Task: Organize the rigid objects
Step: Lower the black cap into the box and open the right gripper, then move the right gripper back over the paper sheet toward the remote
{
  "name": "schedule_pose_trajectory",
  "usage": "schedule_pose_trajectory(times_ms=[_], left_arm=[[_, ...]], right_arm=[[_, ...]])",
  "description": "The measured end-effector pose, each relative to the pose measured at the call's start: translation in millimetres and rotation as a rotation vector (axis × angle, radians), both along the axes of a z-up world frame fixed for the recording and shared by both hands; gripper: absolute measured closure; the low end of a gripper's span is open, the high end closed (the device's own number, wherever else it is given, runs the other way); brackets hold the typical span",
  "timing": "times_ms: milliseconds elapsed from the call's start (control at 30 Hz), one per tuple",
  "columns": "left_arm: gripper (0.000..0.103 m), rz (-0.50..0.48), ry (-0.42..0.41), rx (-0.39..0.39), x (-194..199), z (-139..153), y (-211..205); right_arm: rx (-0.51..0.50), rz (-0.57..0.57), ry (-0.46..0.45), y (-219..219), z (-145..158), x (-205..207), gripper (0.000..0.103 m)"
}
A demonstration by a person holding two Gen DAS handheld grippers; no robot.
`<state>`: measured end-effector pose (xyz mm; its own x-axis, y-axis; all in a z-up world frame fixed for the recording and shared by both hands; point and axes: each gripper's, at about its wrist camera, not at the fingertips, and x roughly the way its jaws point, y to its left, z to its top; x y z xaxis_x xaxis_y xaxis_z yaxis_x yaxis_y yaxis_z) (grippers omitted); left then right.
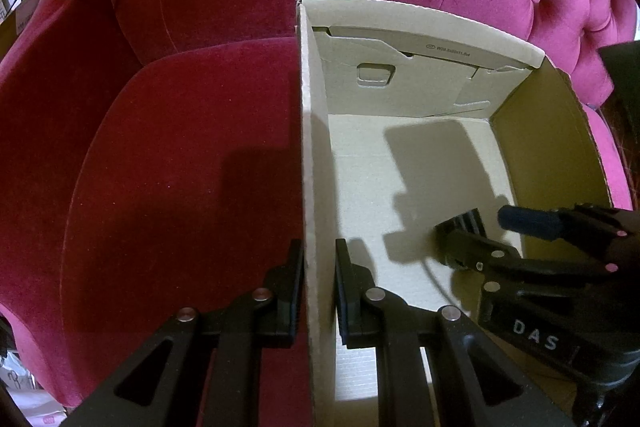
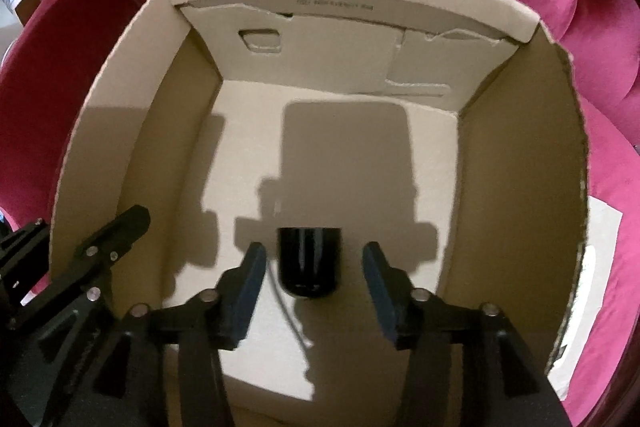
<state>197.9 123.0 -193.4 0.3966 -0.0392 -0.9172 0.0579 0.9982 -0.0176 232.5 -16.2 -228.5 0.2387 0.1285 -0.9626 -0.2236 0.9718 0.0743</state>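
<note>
Cardboard box sits on the pink tufted armchair, open top up.

Left gripper is clamped on the box's left wall, one finger outside, one inside; it pins the box in place.

Right gripper is inside the box, pointing steeply down, jaws apart. A black cylindrical object, with a thin cord trailing toward the near wall, lies on the box floor between the fingers. No pad touches it: visible gap on each side. What the object is cannot be told.

Judgement: step in hand is release and withdrawal; the object looks placed, near the front middle of the floor.

To do it well:
- lift the right gripper straight up so neither finger clips the cylinder or snags the cord;
- keep clear of the right wall on exit;
- maintain the left clamp until the right gripper is out, since the cushion underneath is soft and the box may shift.
</note>
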Motion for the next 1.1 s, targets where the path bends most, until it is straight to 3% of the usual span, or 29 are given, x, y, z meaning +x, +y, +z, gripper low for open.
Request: schedule_pose_trajectory(times_ms=[767,967,1100], left_arm=[[0.088,0.001,-0.001,0.000,0,-1,-3],[0.088,0.001,-0.001,-0.001,0,-1,-3],[0.088,0.001,-0.001,-0.001,-1,-1,-3]], right_arm=[[-0.015,-0.006,-0.081,-13,53,-17,0.045],[-0.018,-0.020,-0.114,-28,75,-21,0.035],[-0.005,-0.040,-0.133,-38,85,-22,0.023]])
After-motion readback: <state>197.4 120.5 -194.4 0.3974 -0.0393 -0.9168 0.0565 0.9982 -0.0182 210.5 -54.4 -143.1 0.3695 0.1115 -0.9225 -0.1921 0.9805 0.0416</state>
